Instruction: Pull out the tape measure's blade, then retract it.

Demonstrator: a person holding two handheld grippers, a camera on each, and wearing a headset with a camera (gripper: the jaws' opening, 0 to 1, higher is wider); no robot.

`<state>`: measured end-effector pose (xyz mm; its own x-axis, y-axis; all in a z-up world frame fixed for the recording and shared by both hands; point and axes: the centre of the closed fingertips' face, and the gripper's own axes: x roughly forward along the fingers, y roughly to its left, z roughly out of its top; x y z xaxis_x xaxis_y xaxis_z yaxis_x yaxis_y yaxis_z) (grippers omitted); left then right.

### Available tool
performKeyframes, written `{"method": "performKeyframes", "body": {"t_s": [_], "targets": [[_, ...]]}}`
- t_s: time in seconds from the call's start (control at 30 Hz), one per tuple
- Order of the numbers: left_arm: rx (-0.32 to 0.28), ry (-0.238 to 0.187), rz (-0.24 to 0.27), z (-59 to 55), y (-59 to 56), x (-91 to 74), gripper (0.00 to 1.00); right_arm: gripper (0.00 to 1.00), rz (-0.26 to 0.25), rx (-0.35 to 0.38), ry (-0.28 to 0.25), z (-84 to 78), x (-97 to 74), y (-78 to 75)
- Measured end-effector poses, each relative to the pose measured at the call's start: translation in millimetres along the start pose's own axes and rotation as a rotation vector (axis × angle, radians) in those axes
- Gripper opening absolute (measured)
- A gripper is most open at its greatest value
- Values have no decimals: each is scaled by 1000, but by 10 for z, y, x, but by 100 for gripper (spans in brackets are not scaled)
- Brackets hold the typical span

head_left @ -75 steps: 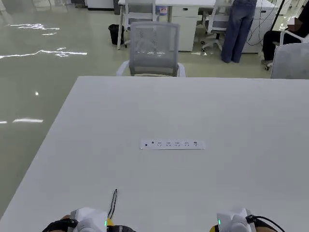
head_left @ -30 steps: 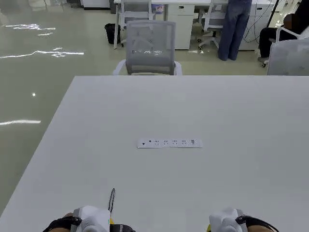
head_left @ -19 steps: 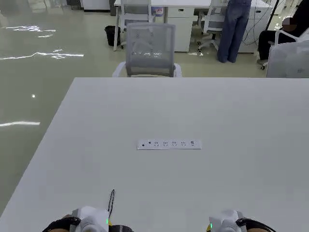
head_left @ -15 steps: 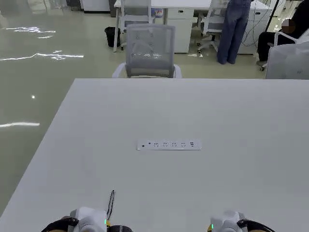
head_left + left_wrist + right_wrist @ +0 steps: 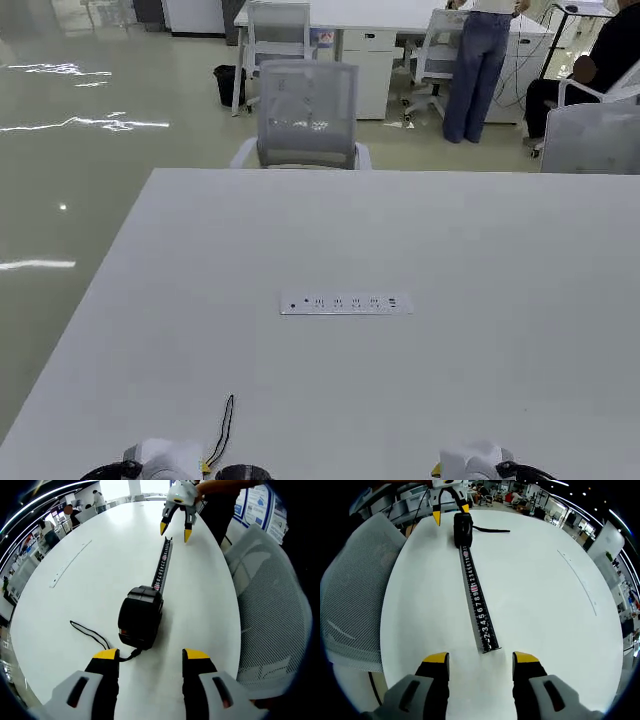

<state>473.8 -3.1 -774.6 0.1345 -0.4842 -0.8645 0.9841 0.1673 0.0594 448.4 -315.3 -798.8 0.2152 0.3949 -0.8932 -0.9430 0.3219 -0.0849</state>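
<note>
Head view frames more of the room than a moment ago, yet the power strip (image 5: 346,304) and black strap (image 5: 222,430) lie unmoved on the tabletop (image 5: 480,240). Left hand-held gripper (image 5: 151,655), released, sits just behind the tape measure (image 5: 141,616); right hand-held gripper (image 5: 480,657), released, faces its drawn-out blade (image 5: 477,605), printed 2 to 9 near the tip.

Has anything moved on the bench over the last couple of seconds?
Nothing on the table visibly moved; only the camera tipped. The power strip and the tape measure's strap lie as before; the left tool and right tool stay at the near edge.
</note>
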Motion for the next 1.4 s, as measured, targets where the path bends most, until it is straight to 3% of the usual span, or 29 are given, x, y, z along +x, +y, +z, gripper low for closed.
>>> {"method": "performKeyframes", "body": {"t_s": [0.33, 0.67, 1.13, 1.4], "targets": [[-100, -26, 36, -104, -121, -98, 59, 62, -22, 92, -26, 3, -125, 140], [-214, -100, 108, -59, -228, -240, 69, 74, -79, 203, -88, 31, -323, 268], [-288, -167, 186, -11, -411, -419, 78, 86, -177, 298, -177, 80, -601, 440], [-319, -220, 228, 97, -519, -566, 81, 90, -235, 365, -219, 127, -758, 524]]}}
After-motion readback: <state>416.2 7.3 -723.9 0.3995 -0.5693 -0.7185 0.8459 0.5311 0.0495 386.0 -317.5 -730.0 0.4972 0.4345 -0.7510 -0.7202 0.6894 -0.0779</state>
